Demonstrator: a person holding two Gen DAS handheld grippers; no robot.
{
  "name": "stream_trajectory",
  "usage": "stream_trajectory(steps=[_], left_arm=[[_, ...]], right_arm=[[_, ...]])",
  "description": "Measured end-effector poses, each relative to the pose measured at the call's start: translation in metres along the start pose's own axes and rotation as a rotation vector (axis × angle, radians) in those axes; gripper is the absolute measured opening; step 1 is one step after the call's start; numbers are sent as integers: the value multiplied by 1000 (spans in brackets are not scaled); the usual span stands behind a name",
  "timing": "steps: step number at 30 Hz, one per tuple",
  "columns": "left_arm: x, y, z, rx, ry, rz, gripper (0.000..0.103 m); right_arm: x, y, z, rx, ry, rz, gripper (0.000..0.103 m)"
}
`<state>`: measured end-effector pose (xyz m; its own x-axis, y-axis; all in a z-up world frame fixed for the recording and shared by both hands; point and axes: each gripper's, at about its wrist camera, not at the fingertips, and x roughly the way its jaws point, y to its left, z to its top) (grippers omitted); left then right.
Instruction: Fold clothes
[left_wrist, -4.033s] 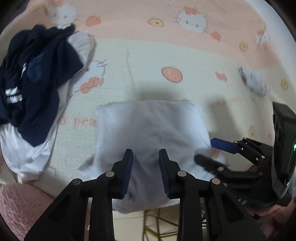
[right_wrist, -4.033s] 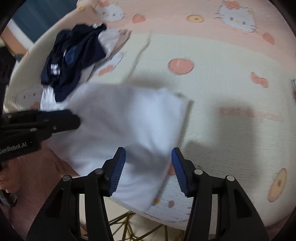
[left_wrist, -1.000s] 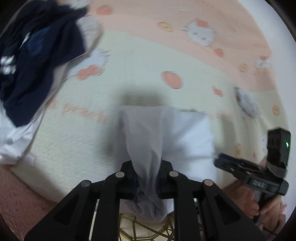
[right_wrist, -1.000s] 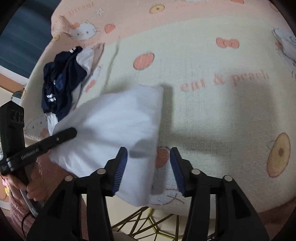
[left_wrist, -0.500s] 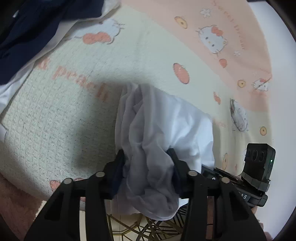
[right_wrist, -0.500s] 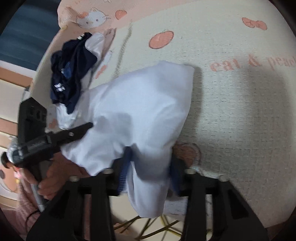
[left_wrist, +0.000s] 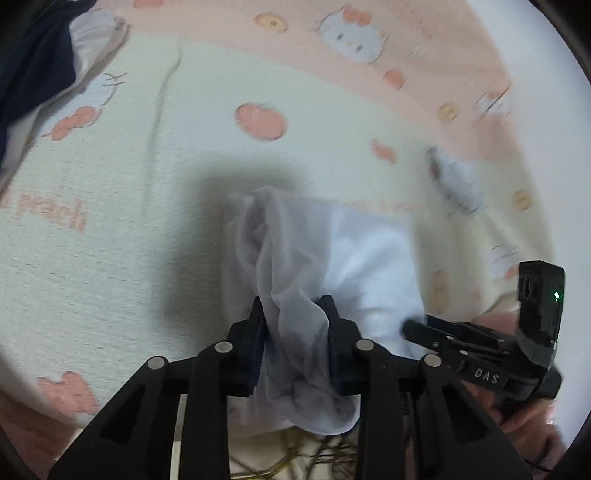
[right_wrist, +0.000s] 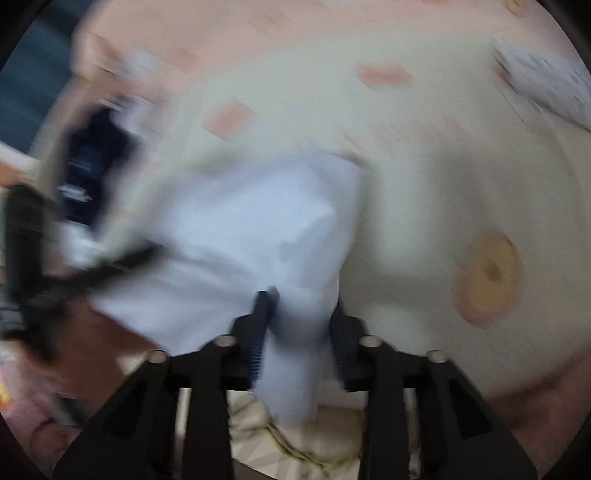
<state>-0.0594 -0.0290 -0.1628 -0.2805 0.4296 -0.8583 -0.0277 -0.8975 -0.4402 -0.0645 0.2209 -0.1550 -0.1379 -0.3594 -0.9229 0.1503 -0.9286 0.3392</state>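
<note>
A folded white garment (left_wrist: 354, 258) hangs bunched over the near edge of the cartoon-print blanket (left_wrist: 155, 177). My left gripper (left_wrist: 295, 314) is shut on its left near corner, with cloth drooping between the fingers. My right gripper (right_wrist: 299, 306) is shut on the garment's (right_wrist: 251, 221) right near corner; that view is blurred by motion. The right gripper also shows in the left wrist view (left_wrist: 413, 326), at the garment's right edge. The left gripper shows blurred at the left of the right wrist view (right_wrist: 110, 266).
A pile of dark navy and white clothes (left_wrist: 33, 74) lies at the far left of the blanket, also in the right wrist view (right_wrist: 92, 166). A grey-white cloth item (left_wrist: 454, 181) lies at the right. A gold wire frame (left_wrist: 295, 454) shows below the blanket's edge.
Both grippers have closed on the garment's near corners, bunching the cloth. The right wrist view is now smeared by fast motion, and the garment sits lifted and gathered at its front.
</note>
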Motion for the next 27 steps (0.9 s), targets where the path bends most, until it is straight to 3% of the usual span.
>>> stream_trajectory(steps=[1, 2, 6, 9, 12, 14, 17, 20, 23, 25, 27], left_arm=[[-4, 4, -3, -5, -3, -1, 45], [-9, 8, -4, -12, -12, 7, 52], [-38, 1, 0, 36, -142, 73, 50], [-28, -27, 14, 139, -167, 41, 50], [-15, -55, 29, 242, -180, 10, 49], [17, -69, 35, 292, -116, 22, 45], [50, -65, 38, 277, -44, 93, 39], [50, -50, 43, 237, -44, 109, 29], [39, -34, 45, 171, -46, 140, 25], [32, -26, 45, 142, -62, 201, 27], [23, -23, 45, 130, -87, 215, 29]], right_arm=[[6, -5, -1, 24, 31, -36, 40], [2, -8, -2, 40, 12, -11, 40], [-33, 3, 8, -3, -172, -31, 40], [-36, 13, 19, -32, -244, -8, 40], [-12, 33, 31, -103, -231, -29, 40], [6, 38, 35, -143, -188, -55, 40], [24, 39, 29, -184, -154, -85, 40], [21, 40, 27, -218, -158, -114, 38], [11, 22, 30, -123, -154, -70, 25], [-1, 8, 33, -48, -180, -53, 27], [-16, -9, 38, 37, -232, -48, 27]])
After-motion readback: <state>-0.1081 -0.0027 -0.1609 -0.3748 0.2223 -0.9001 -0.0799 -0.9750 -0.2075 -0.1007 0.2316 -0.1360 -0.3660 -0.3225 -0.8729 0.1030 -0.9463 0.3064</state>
